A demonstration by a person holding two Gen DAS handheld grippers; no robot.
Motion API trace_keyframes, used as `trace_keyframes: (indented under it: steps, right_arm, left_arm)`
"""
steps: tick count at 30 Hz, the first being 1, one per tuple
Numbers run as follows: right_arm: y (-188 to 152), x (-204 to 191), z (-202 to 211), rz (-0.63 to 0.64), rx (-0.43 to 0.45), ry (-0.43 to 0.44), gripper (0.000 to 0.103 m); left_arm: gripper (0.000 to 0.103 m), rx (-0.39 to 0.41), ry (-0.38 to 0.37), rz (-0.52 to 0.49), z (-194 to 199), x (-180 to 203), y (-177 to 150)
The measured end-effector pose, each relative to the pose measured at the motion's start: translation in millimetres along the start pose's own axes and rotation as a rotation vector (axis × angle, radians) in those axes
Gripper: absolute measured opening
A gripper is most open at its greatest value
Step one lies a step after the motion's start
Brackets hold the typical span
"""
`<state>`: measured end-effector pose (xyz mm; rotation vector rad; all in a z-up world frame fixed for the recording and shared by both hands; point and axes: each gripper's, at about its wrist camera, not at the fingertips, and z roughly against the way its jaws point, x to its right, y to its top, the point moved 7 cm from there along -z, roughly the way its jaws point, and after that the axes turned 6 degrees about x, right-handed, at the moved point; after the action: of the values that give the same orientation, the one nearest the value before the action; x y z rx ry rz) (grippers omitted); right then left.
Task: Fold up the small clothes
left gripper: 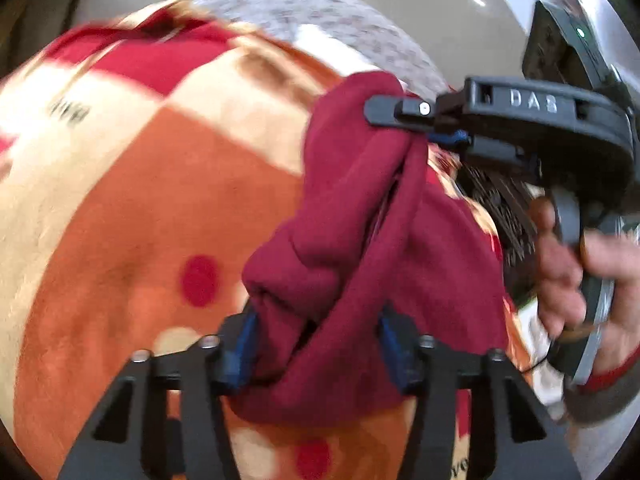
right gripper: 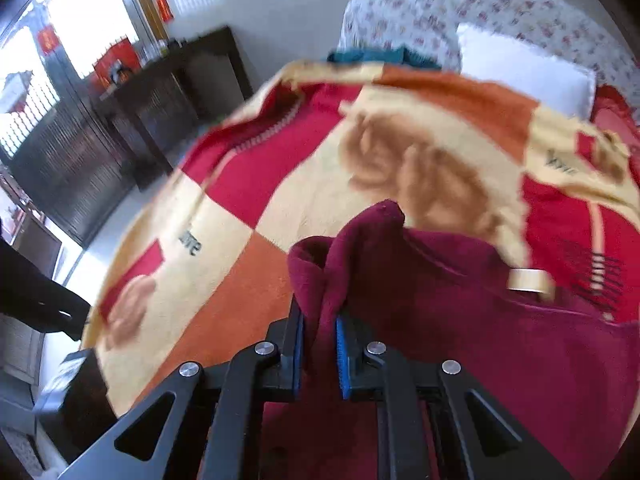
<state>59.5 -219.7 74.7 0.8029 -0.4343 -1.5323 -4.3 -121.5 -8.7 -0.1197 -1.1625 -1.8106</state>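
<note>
Right tool pinches the maroon garment, its far end cut off.

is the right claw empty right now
No, the right claw is shut on a fold of the maroon garment, with cloth pinched between its blue pads above the patterned blanket.

- Your left wrist camera sits just behind the left gripper and looks forward and down along its fingers, very near the maroon garment bunched between them.
- The right gripper enters this view from the upper right, side-on.
- Your right wrist camera sits just behind the right gripper, facing forward across the patterned blanket toward the dark cabinet.
- Both views share the garment and the blanket beyond the fingertips.
</note>
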Motion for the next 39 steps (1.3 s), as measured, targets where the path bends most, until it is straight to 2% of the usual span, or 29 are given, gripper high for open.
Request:
trace_keyframes:
  steps: [2, 6, 10, 13, 15, 17, 18, 20, 21, 23, 24, 25, 27, 31, 33, 35, 36, 37, 38, 39]
  right_arm:
    - [0.8, 14.3, 29.2, -0.010, 0.040, 0.003, 0.014]
    - [-4.0, 66.7, 87.3, -0.078, 0.119, -0.014, 0.014]
    - [-18.3, 124.9, 128.1, -0.168, 0.180, -0.055, 0.014]
    - [-43.5, 171.3, 136.4, -0.227, 0.169, -0.122, 0.014]
    - [-67.5, 200.5, 125.3, -0.297, 0.132, -0.156, 0.014]
    - [-88.0, 220.0, 113.2, -0.360, 0.105, -0.162, 0.014]
    - [-94.6, 225.6, 112.1, -0.405, 0.123, -0.132, 0.015]
    - [-96.8, 230.8, 123.4, -0.478, 0.173, -0.077, 0.023]
    - [-98.5, 233.5, 134.6, -0.524, 0.210, -0.053, 0.026]
    - [-101.0, 229.2, 151.3, -0.568, 0.265, 0.023, 0.044]
    - [-103.3, 224.9, 157.8, -0.576, 0.280, 0.064, 0.048]
    - [-107.2, 220.5, 162.2, -0.576, 0.280, 0.075, 0.052]
    - [-115.0, 208.1, 160.2, -0.558, 0.251, 0.061, 0.054]
    - [-125.8, 193.6, 138.4, -0.552, 0.183, 0.043, 0.069]
    - [-127.5, 191.9, 124.7, -0.562, 0.157, 0.015, 0.072]
    - [-126.1, 185.7, 112.1, -0.554, 0.149, 0.027, 0.073]
    - [-125.3, 182.6, 105.1, -0.542, 0.139, 0.012, 0.072]
    - [-124.6, 179.9, 99.2, -0.525, 0.131, -0.019, 0.059]
    - [-122.6, 176.4, 98.6, -0.502, 0.135, -0.040, 0.025]
    - [-118.4, 170.0, 102.5, -0.453, 0.144, -0.060, 0.024]
  left_arm:
    - [0.046, 0.025, 0.010, -0.093, 9.6, 34.1, 1.9]
    - [0.046, 0.037, -0.057, -0.246, 17.2, 115.5, 3.7]
    - [0.046, -0.030, -0.133, -0.341, -10.7, 186.8, -10.7]
    - [0.046, -0.094, -0.135, -0.373, -47.2, 213.4, -36.1]
    - [0.046, -0.151, -0.114, -0.388, -66.8, 215.8, -55.6]
    - [0.046, -0.188, -0.095, -0.395, -73.7, 214.7, -61.3]
    - [0.046, -0.199, -0.093, -0.396, -66.9, 212.2, -63.5]
    - [0.049, -0.179, -0.098, -0.413, -46.1, 206.0, -57.6]
    - [0.061, -0.156, -0.091, -0.426, -31.6, 201.2, -53.6]
    - [0.082, -0.086, -0.050, -0.447, -7.3, 185.8, -44.0]
    - [0.084, -0.051, -0.029, -0.452, 0.9, 183.9, -42.6]
    - [0.084, -0.009, 0.015, -0.454, 7.9, 171.0, -34.4]
    - [0.084, 0.009, 0.083, -0.438, 8.9, 149.7, -25.7]
    - [0.084, -0.052, 0.099, -0.318, -18.5, 120.5, -24.4]
    - [0.084, -0.106, 0.125, -0.319, -35.8, 113.7, -35.1]
    - [0.084, -0.123, 0.143, -0.345, -47.1, 110.7, -44.4]
    - [0.084, -0.125, 0.155, -0.359, -51.6, 110.1, -45.7]
    - [0.084, -0.126, 0.165, -0.368, -54.8, 109.5, -46.4]
    - [0.084, -0.126, 0.165, -0.371, -53.0, 110.0, -47.1]
    - [0.084, -0.123, 0.162, -0.371, -50.4, 111.3, -45.2]
